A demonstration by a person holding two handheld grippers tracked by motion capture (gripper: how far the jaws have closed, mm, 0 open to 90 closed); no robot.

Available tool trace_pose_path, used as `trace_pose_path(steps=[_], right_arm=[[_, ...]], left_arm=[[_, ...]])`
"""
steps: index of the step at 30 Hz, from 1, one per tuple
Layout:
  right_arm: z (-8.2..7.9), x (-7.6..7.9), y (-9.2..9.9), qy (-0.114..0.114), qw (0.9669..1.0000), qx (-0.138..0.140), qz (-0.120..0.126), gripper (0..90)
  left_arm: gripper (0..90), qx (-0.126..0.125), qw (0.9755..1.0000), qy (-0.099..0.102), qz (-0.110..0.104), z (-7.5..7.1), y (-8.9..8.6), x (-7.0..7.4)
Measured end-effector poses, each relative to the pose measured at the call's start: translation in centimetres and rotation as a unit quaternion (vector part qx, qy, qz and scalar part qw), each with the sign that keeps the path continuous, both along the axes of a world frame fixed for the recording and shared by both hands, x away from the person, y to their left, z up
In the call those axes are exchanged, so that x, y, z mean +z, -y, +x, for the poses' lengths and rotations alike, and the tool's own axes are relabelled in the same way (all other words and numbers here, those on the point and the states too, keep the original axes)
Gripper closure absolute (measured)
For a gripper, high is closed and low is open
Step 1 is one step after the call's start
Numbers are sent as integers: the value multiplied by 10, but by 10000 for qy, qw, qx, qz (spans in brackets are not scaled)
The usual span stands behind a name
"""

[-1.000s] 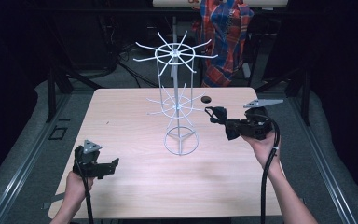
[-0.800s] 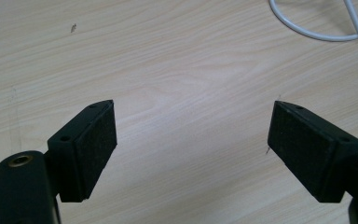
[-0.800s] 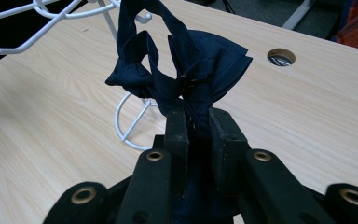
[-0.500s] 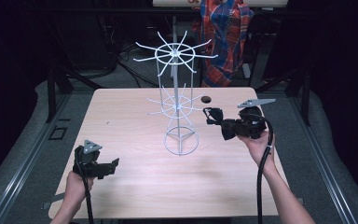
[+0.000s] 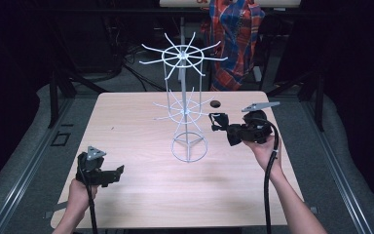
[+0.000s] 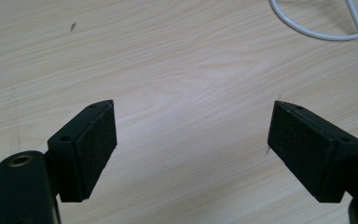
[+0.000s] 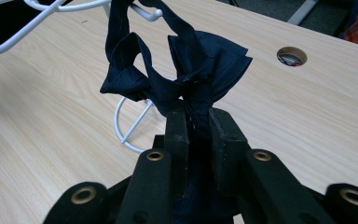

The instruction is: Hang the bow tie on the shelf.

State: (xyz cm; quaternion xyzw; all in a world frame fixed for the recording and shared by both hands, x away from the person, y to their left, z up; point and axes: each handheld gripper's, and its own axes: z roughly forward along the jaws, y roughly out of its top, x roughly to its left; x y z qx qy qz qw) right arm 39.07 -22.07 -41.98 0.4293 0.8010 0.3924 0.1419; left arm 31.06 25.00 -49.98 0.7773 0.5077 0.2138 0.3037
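- Clamping the dark cloth bow, your right gripper has its jaws pressed close together on the knot, with the loops and band rising beyond the tips
- Look just past the bow: its band reaches up to a hook tip of the white wire rack, though you cannot tell whether it is already looped over it
- Judge the move from that: the hook lies up and left of your jaws, the bow's long axis running along them
- Count your left gripper out; its jaws stand wide and empty over the near left of the table, well apart from the rack, so your right hand is nearer
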Motion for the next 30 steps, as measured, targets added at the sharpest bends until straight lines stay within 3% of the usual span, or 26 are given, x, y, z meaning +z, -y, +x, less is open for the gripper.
trace_pose_path(steps=[30], right_arm=[[11,-8,-25,-114,9996,210,-163,784]], left_arm=[[159,12,10000,4,-13,0,0,-1]])
